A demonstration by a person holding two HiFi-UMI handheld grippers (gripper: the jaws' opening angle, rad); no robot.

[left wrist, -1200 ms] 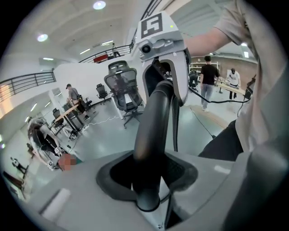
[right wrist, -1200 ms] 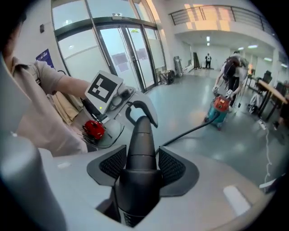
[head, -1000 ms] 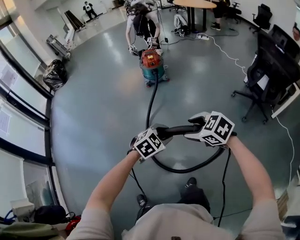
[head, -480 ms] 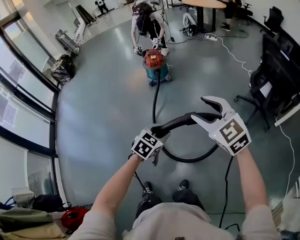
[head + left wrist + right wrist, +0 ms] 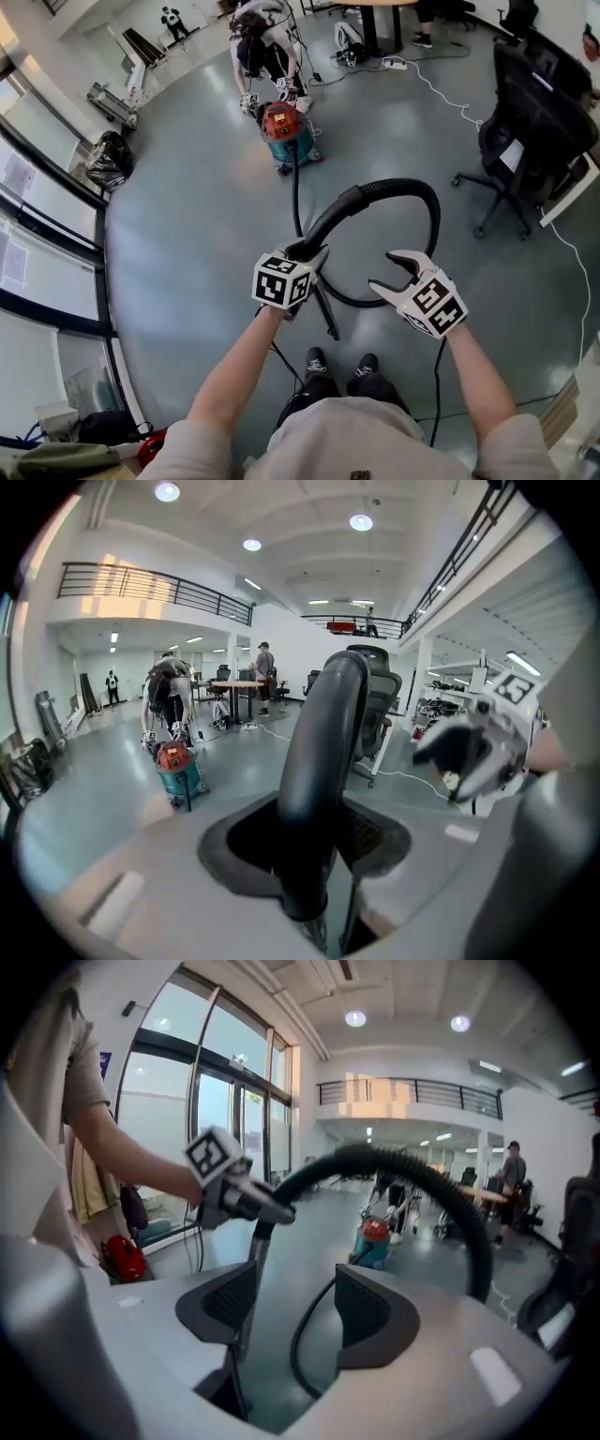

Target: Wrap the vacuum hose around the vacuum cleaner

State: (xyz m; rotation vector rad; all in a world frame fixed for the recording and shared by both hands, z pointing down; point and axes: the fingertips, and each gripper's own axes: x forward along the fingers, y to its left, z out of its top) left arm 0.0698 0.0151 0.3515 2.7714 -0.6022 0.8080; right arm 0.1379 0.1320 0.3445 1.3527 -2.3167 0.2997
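**Right grip released, hose swung up into an arch**

Since a second ago, let go with the right gripper and drew it down and back toward the body. Hoisted the vacuum hose with the left gripper from a low, nearly level span between both tools into a tall arch.

Well ahead across the grey floor, find the vacuum cleaner, red on top and teal below, with another person bent over it. Nothing wound on it yet, so barely begun by the look of it. From its near side, trace the hose toward the feet, round a wide bend on the floor, up the right, over the arch and down into the left gripper. Below that grip, note a thin rigid tube hanging at a slant.

Left jaws clamped on the hose close to its stiffer end, pads pressing both sides. Right jaws spread wide with only air and floor between them, near the arch's descending leg but apart from it.

Likely light for its length, and soft enough to bend yet springy. Holds a round curve and will probably fight tight coils. Ribbed skin should resist slipping lengthwise. Best taken across its width on the descending leg, some way along from the left grip, then gathered loop by loop. Avoid pinching at a sharp bend, and expect the dangling tube to swing.
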